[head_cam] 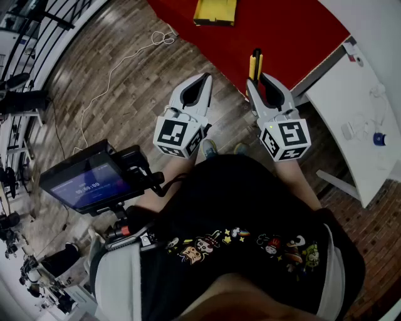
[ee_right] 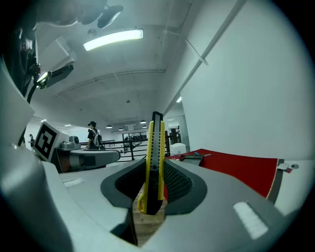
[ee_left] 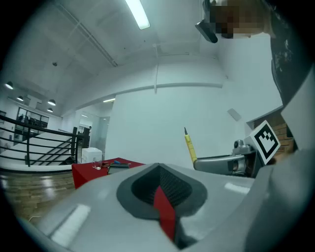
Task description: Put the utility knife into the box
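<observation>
Right tongs (ee_right: pixel 153 184) clamped on the utility knife (ee_right: pixel 154 147), gripped low on its yellow-and-black body, most of its length standing out past the tips. Left tongs (ee_left: pixel 160 172) closed with nothing in them, near the right pair. Ahead of both is the red counter (head_cam: pixel 276 31). What we take for the box (head_cam: pixel 215 11) lies on it, well beyond the tips. We advise: carry steadily, bring the knife over the box, lower before releasing. Risk: the knife pivoting between the pads.
</observation>
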`<state>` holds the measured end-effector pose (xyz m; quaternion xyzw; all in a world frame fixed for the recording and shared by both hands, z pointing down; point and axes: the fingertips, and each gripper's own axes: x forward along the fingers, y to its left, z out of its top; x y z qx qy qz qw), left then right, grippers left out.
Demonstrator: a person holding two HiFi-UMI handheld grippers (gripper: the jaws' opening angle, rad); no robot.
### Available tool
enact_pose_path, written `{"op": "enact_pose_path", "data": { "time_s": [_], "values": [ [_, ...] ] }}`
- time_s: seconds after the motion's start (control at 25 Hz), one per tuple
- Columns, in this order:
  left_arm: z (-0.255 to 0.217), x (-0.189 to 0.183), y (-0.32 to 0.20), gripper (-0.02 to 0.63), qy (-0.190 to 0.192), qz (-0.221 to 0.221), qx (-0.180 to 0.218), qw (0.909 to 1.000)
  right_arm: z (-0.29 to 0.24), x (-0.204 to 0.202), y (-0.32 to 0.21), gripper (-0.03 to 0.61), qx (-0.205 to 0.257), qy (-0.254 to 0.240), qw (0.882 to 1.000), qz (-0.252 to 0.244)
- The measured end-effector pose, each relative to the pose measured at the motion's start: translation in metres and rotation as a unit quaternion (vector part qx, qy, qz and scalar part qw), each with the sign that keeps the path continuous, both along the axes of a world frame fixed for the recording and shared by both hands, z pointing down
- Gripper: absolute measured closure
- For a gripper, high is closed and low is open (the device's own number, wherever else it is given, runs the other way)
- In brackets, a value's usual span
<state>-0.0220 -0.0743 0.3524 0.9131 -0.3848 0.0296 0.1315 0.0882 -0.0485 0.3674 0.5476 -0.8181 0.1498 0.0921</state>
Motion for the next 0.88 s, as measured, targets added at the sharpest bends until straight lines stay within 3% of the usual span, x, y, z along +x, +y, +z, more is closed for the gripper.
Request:
{"op": "enact_pose_path", "data": {
  "time_s": [0.48, 0.88],
  "values": [
    [0.003, 0.005, 0.0, 0.612, 0.009, 0.011, 0.0, 0.9999, -0.006, -0.004, -0.003, 0.437, 0.005, -0.009, 1.0, -0.008],
    [0.003, 0.003, -0.011, 0.612, 0.028, -0.006, -0.001, 0.9996, -0.005, -0.013, -0.014, 0.437, 0.001, -0.003, 1.0, -0.028]
  ]
}}
